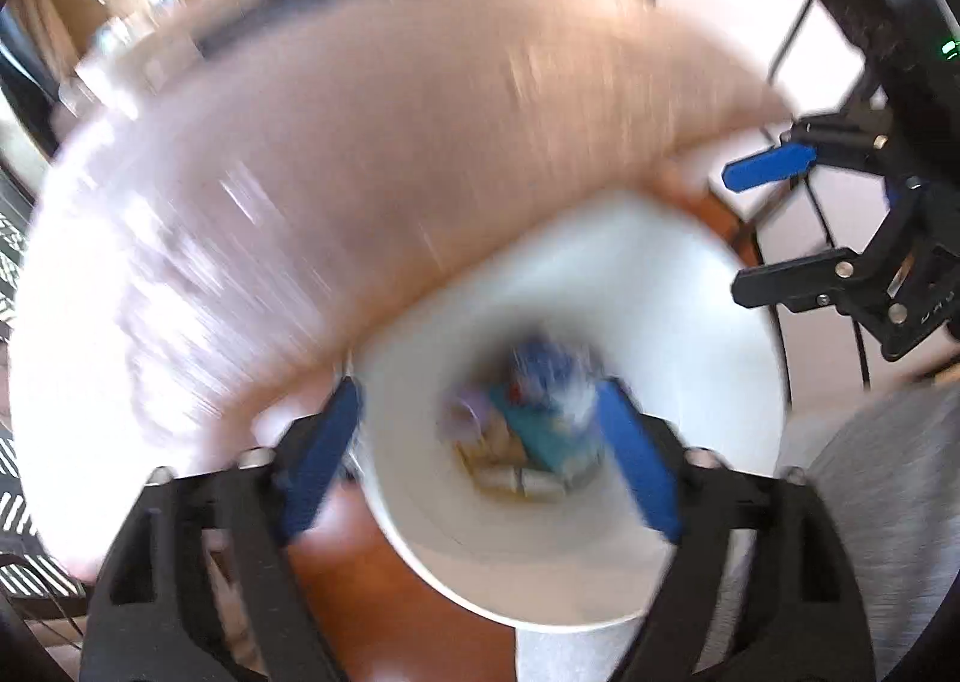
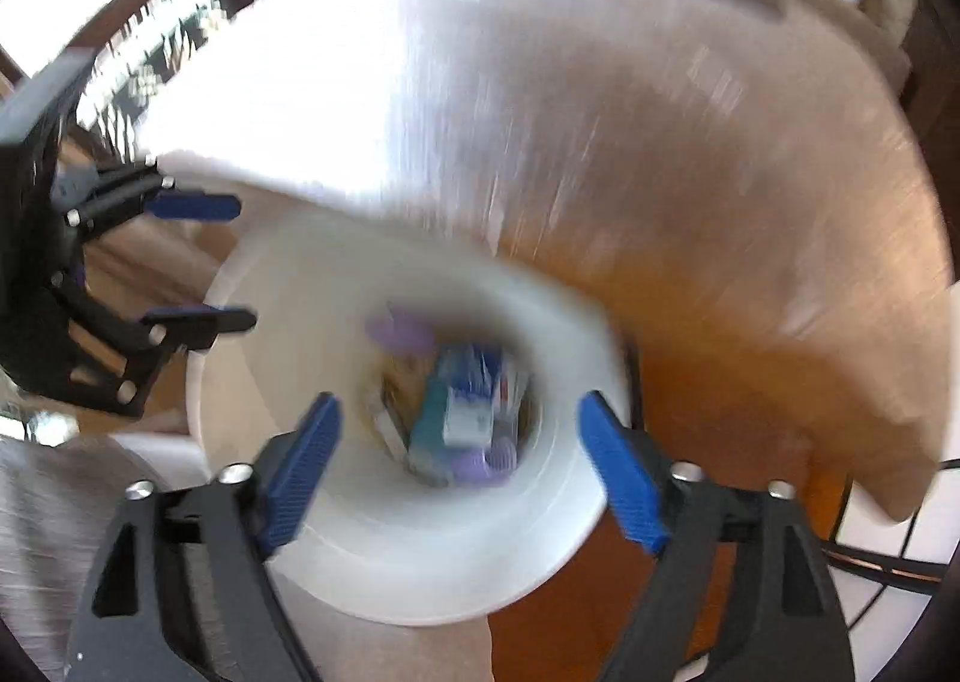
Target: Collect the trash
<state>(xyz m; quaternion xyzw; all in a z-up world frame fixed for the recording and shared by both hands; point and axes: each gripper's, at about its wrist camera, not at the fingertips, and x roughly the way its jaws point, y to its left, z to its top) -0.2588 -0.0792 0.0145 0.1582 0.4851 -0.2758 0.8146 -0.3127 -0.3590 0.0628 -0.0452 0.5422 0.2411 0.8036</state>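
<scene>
While both views are smeared by motion blur, the main items can be made out. A white bin point(image 1: 690, 322) stands on a reddish-brown floor point(image 1: 360, 580), beside a round pale wooden table point(image 1: 420, 141) whose edge overhangs it. Trash point(image 1: 534, 430) lies at the bottom of the bin: a teal box, a blue-and-white packet, purple pieces and pale scraps; finer detail is too blurred to tell.

Left gripper point(image 1: 480, 454) hangs over the bin mouth, its blue pads spread wide, nothing between them. Right gripper point(image 2: 459, 466) hangs likewise over the bin, pads released and apart, gripping nothing. Each camera shows the other gripper off to the side, also spread. Grey fabric point(image 1: 888, 502) of the person's clothing shows just beside the bin.
</scene>
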